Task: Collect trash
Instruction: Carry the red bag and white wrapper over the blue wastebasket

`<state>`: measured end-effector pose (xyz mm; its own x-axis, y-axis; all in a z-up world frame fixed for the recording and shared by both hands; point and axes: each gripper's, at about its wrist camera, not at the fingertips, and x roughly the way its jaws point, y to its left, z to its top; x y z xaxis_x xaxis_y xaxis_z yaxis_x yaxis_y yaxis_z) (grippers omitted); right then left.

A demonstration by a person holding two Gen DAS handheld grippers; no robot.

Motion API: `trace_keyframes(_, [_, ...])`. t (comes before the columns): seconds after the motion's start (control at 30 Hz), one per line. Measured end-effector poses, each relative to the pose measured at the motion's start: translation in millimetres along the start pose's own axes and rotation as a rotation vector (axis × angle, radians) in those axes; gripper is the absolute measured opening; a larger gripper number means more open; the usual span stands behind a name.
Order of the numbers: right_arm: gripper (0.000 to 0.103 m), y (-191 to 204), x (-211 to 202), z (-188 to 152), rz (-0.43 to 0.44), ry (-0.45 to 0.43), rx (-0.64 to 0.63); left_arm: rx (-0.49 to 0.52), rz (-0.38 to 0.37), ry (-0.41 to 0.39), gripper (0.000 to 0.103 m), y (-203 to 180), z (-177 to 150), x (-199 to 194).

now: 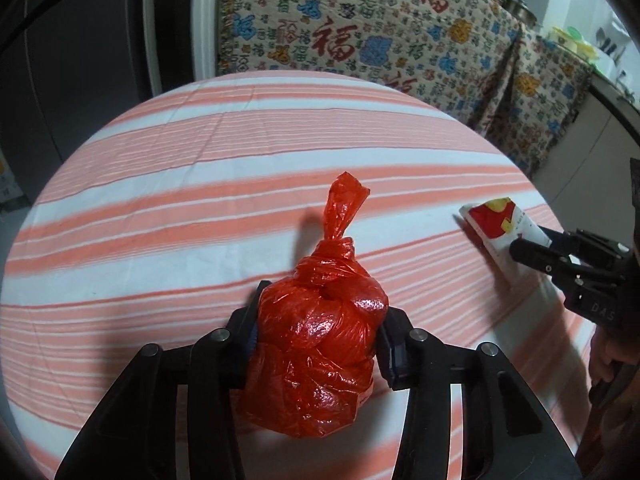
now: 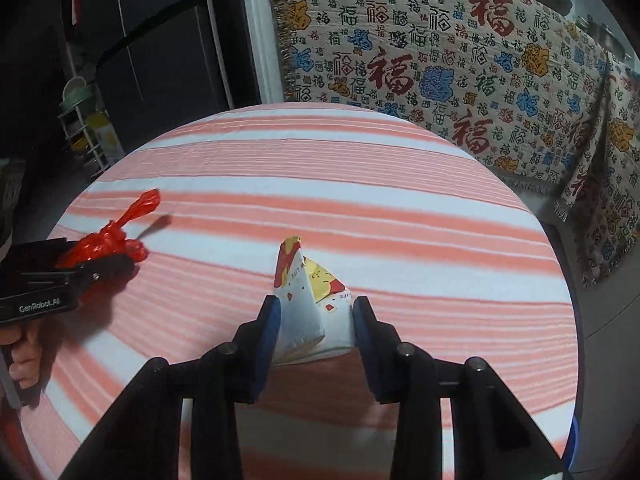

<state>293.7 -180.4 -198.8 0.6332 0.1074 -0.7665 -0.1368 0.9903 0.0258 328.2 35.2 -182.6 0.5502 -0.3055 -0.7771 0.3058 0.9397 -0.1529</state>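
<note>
Left gripper (image 1: 316,344) around knotted red bag (image 1: 320,344)

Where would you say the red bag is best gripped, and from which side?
Probably across its round body, coming from above and behind as the left gripper does. The red bag is full and squashy, so the pads sink in. The twisted tail above the knot looks thin and slippery.

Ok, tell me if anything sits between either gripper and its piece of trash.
Nothing does. The left gripper is already clamped on the red knotted bag, and the right gripper is clamped on the crumpled white carton. No bin is in view.
</note>
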Motion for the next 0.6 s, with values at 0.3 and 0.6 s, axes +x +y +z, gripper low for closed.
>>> trace_keyframes(0.3, [0.038, -5, -31, -15, 0.003, -0.003, 0.028, 0.082, -0.002, -0.025, 0.046, -44, -1, -16])
trace_keyframes(0.6, [0.039, -24, -51, -25, -0.006, 0.02, 0.065, 0.149, 0.046, -0.048, 0.046, -72, -8, -25])
